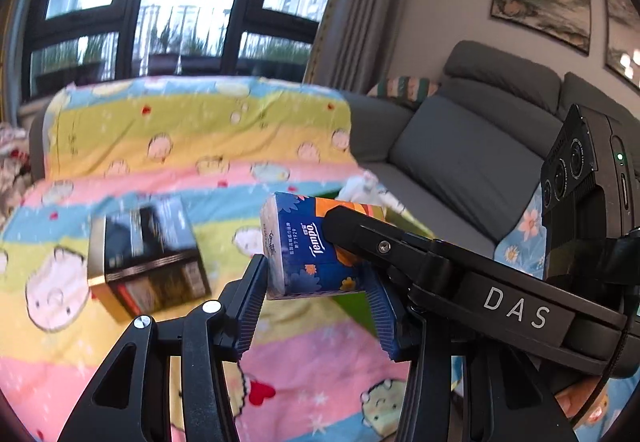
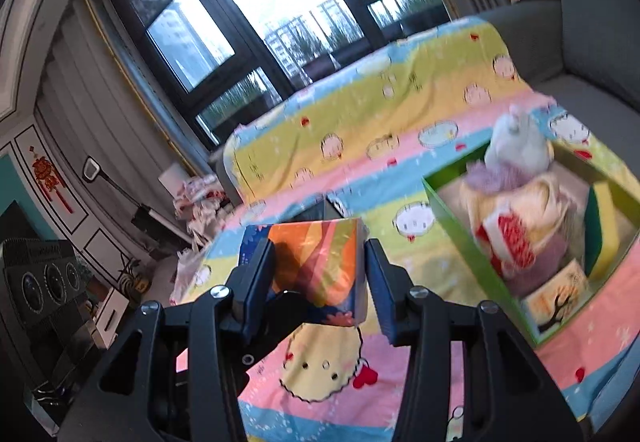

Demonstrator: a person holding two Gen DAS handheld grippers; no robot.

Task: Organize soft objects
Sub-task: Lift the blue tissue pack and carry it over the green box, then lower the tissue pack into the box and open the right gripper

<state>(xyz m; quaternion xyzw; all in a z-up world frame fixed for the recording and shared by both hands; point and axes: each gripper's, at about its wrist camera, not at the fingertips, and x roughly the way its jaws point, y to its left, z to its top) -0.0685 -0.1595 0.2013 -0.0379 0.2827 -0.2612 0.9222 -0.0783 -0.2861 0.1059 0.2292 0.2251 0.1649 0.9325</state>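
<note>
We've got the Tempo tissue pack (image 1: 298, 242) up in the air over the striped cartoon blanket (image 1: 180, 146), and both tools are on it. In the left wrist view the left tongs (image 1: 316, 306) stand fairly wide, with the pack's lower end sitting between the ribbed pads; the left pad (image 1: 252, 306) touches its corner, while on the other side we cannot tell whether there is contact, so we cannot say that the left tongs truly grip it. The right tool reaches in from the right edge of that view, its dark finger (image 1: 360, 230) laid across the pack's orange face.

Over to the right wrist view: the right tongs (image 2: 320, 274) are closed on the tissue pack (image 2: 316, 262), blue pads pressed on both flanks, orange and rainbow wrapper facing us. A dark part of the other tool (image 2: 288, 306) pokes up just under it.

On the blanket (image 2: 360, 114), a dark box (image 1: 148, 254) lies toward the left, blurred, near the pack but apart from it. To the right sits a green-walled open box (image 2: 460, 238), already holding a white plush (image 2: 516, 146), a heap of pale and purple fabric with a red-and-white piece (image 2: 508, 238), and a small pack with a tree print (image 2: 556, 302) in its near corner. The grey sofa (image 1: 460, 146) carries the blanket.
</note>
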